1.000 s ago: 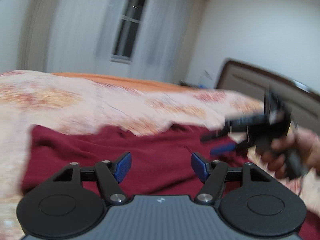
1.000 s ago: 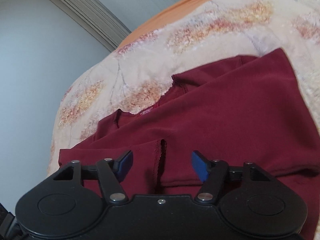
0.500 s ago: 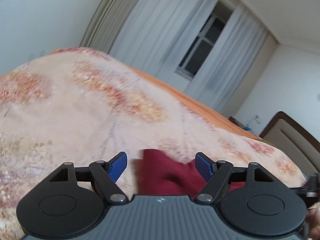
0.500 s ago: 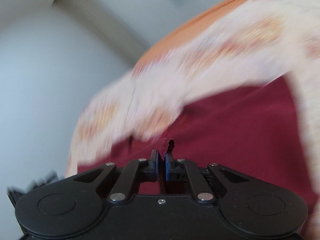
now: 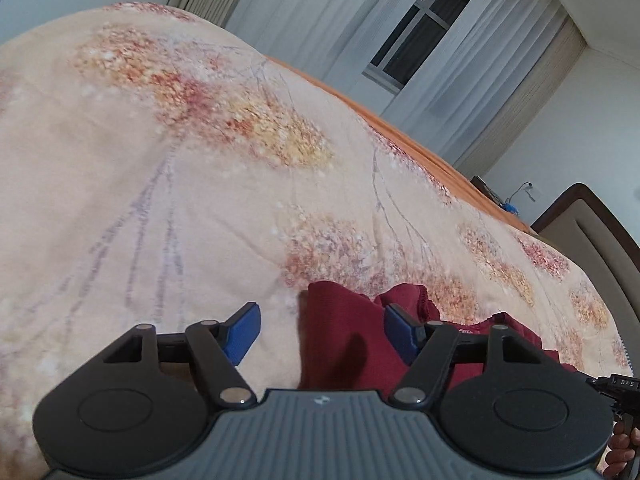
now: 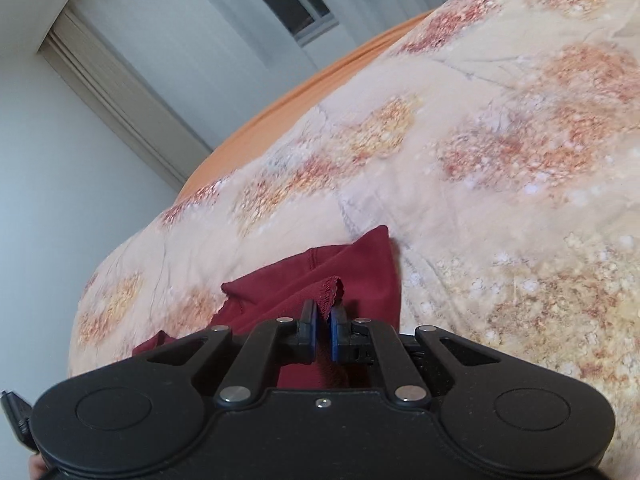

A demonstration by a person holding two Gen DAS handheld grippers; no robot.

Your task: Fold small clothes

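Observation:
A dark red garment [image 5: 344,344] lies on the bed, with a corner of it between the pads of my left gripper [image 5: 322,332]. The left jaws are closing; the right pad [image 5: 402,334] is at the cloth and the left pad stands clear of it over the blanket. My right gripper [image 6: 324,326] is shut on a frayed hem edge of the same red garment [image 6: 360,268], which sticks up between its pads. The right gripper [image 5: 616,392] also shows at the far right edge of the left wrist view, held by a hand.
The bed is covered by a beige blanket with orange-red flower patches [image 5: 200,160], with an orange sheet [image 5: 400,128] along its far side. A brown headboard [image 5: 592,232] stands at the right. Curtains and a window [image 5: 424,32] are behind.
The right gripper has shut on the garment's hem and carried it across. The left gripper has swung over and rolled, from above the spread cloth to a corner of it, jaws narrowing a little.

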